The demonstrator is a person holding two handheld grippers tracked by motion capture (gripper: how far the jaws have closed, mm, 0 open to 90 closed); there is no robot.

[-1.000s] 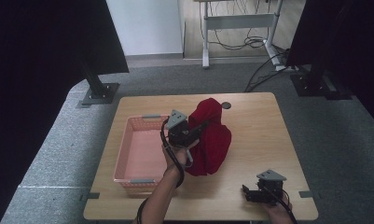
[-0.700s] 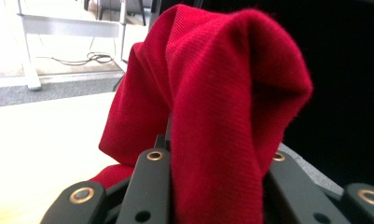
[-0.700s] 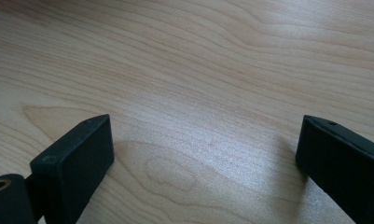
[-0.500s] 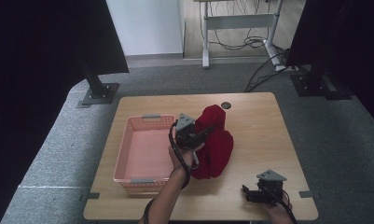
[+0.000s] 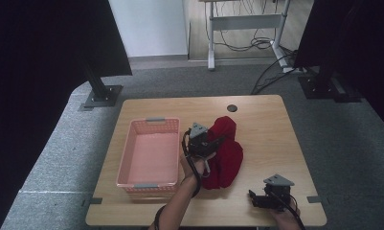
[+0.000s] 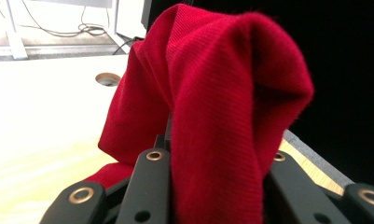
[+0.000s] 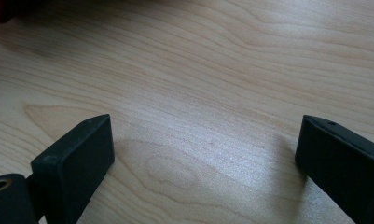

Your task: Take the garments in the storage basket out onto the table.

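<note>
Grey carpet [image 5: 60, 158] under a wooden table [image 5: 266, 129]; black curtains [image 5: 36, 57] flank a white wall [image 5: 151, 24].

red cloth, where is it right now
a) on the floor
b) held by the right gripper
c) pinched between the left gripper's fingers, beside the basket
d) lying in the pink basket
c: the red cloth is clamped in the left gripper, just right of the pink basket, while the right gripper sits open over bare table.
</note>
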